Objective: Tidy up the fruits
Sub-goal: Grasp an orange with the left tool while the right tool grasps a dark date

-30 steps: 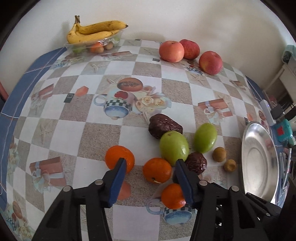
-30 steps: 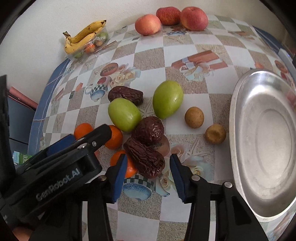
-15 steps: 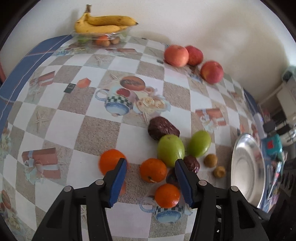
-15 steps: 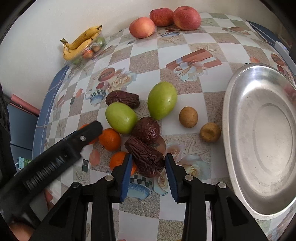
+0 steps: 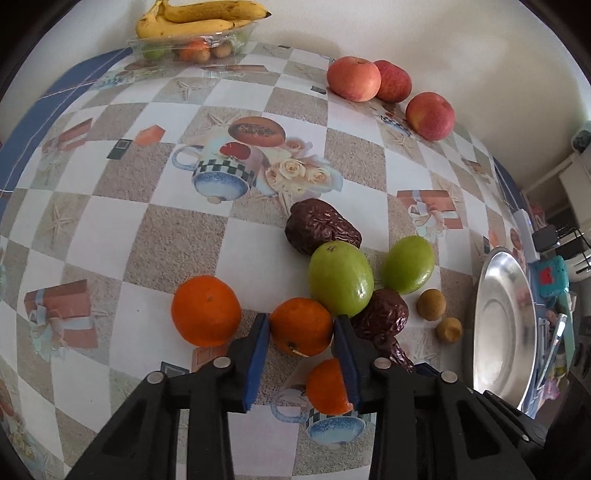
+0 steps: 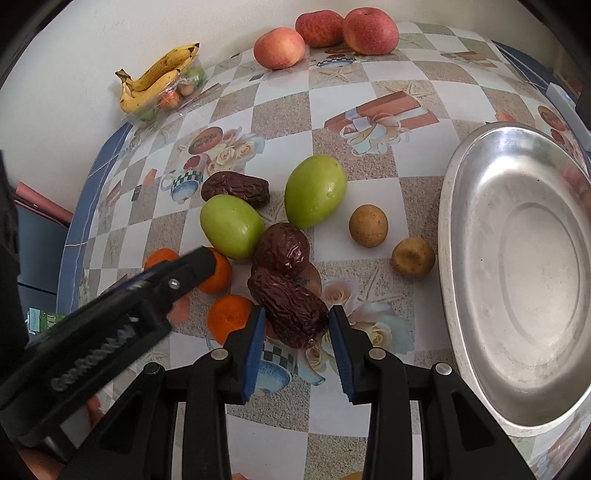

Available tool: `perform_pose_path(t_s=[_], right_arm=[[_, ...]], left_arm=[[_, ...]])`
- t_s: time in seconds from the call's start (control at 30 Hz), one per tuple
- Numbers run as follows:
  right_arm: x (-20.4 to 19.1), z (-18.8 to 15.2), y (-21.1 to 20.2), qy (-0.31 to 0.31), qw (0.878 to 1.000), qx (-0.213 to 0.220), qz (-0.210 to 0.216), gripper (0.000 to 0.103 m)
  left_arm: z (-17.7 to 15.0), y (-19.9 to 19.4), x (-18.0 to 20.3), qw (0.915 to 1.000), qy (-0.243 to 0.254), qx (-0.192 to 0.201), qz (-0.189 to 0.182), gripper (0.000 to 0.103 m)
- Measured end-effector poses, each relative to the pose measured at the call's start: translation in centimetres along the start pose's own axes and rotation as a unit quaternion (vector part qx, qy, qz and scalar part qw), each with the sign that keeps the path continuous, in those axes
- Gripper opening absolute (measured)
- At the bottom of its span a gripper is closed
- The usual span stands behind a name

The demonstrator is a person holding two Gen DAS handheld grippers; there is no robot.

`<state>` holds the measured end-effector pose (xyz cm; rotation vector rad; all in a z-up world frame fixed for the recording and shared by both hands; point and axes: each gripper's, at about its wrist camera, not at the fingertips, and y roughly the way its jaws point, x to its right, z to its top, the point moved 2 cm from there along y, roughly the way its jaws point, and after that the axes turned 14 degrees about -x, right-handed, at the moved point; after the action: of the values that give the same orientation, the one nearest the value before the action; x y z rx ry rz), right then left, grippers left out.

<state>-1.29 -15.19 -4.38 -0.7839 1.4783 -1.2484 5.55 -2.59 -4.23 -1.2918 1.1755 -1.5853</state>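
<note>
Loose fruit lies mid-table: three oranges, two green fruits (image 5: 340, 283) (image 5: 407, 264), three dark dates and two small brown fruits (image 6: 368, 225). My left gripper (image 5: 301, 326) has its blue pads on either side of the middle orange (image 5: 300, 325), touching or nearly touching it. My right gripper (image 6: 296, 321) has its pads close around the nearest date (image 6: 291, 309). The left gripper's body (image 6: 122, 306) crosses the right wrist view. A steel plate (image 6: 517, 258) lies empty to the right.
Three red apples (image 5: 354, 78) sit at the far edge by the wall. A clear tray with bananas (image 5: 199, 18) and small fruit stands far left. Clutter (image 5: 550, 273) lies beyond the plate.
Both grippers moved in toward the fruit and narrowed. The left pads closed around the middle orange; the right pads closed around the nearest date.
</note>
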Motion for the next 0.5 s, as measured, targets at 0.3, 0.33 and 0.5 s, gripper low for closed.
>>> perform_pose_path(t_s=[0.3,0.33,0.5], right_arm=[[-0.11,0.39,0.79,0.001,1.0,-0.013,0.011,0.041],[-0.06,0.39,0.77,0.002,1.0,-0.012,0.012,0.041],[0.01,0.4,0.9,0.004,1.0,-0.013,0.018,0.041]], left_arm=[[-0.21,-0.2,-0.4,1.0,-0.006,-0.002,-0.002,0.037],[-0.24,-0.23,-0.39,1.0,-0.006,-0.002,-0.002,0.036],[-0.57,-0.95,-0.46,1.0,-0.004,0.007,-0.005,0.036]])
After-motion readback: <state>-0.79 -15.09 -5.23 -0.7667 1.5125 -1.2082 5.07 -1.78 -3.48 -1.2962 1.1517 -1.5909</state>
